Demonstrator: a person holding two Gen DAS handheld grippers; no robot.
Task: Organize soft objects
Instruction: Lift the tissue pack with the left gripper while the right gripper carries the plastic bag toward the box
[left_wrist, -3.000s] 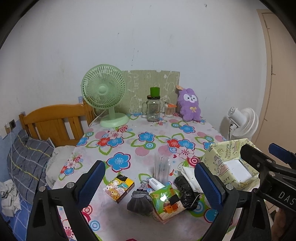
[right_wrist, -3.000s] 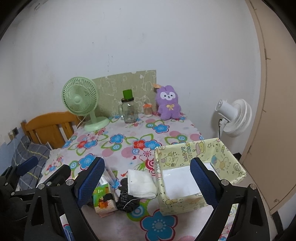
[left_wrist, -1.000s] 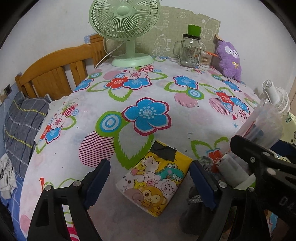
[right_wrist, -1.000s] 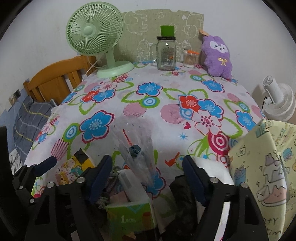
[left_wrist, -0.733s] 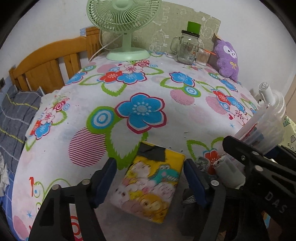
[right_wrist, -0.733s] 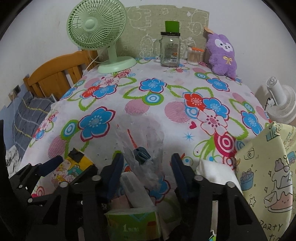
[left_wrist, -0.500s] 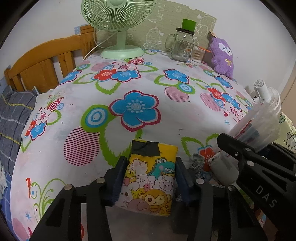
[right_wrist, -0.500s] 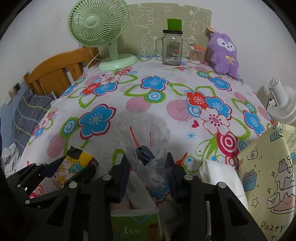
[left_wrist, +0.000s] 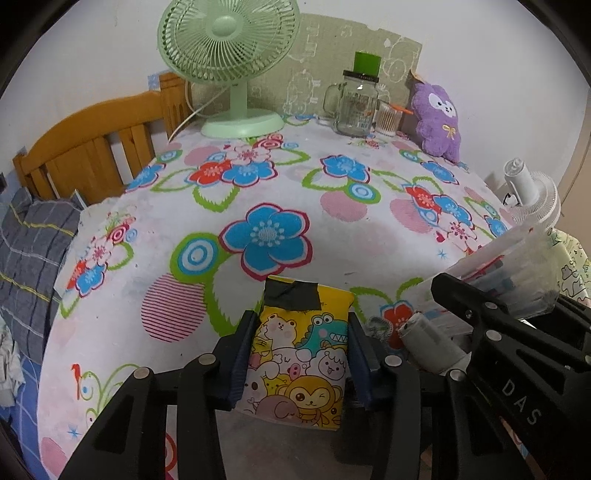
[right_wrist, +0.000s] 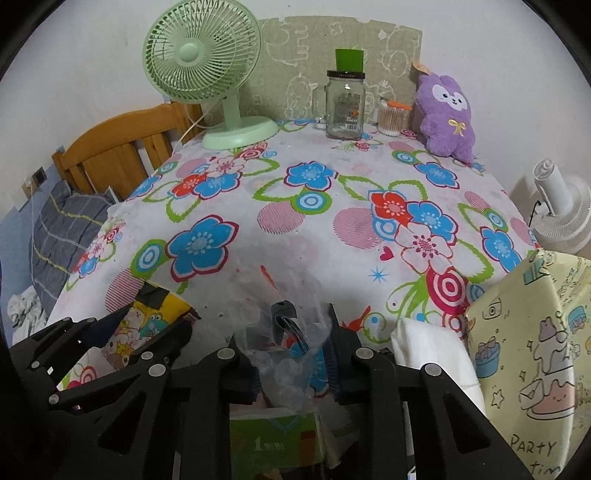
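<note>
Clamping from both sides, the left gripper (left_wrist: 300, 356) has its blue pads (left_wrist: 242, 356) pressed against the edges of a yellow cartoon-animal packet (left_wrist: 301, 354), which lies on the flowered tablecloth (left_wrist: 266, 206) near its front edge with a patch of black tape at its far end. Its jaws have just been closing and now stand only as wide as the packet. Just to its right, the right gripper (right_wrist: 293, 360) pinches a crumpled clear plastic bag (right_wrist: 291, 343) with something blue and dark inside; its jaws have likewise just been closing, and the pads bite into the bag's sides so the plastic bunches between them. Below that bag sits a green tissue pack (right_wrist: 273, 443), partly hidden under the gripper. A folded white cloth (right_wrist: 432, 354) lies to the right, touching a pale yellow printed box (right_wrist: 532, 350) at the table's edge. At the far end stand a green fan (right_wrist: 207, 70), a glass jar (right_wrist: 343, 107) and a purple plush (right_wrist: 445, 118).
</note>
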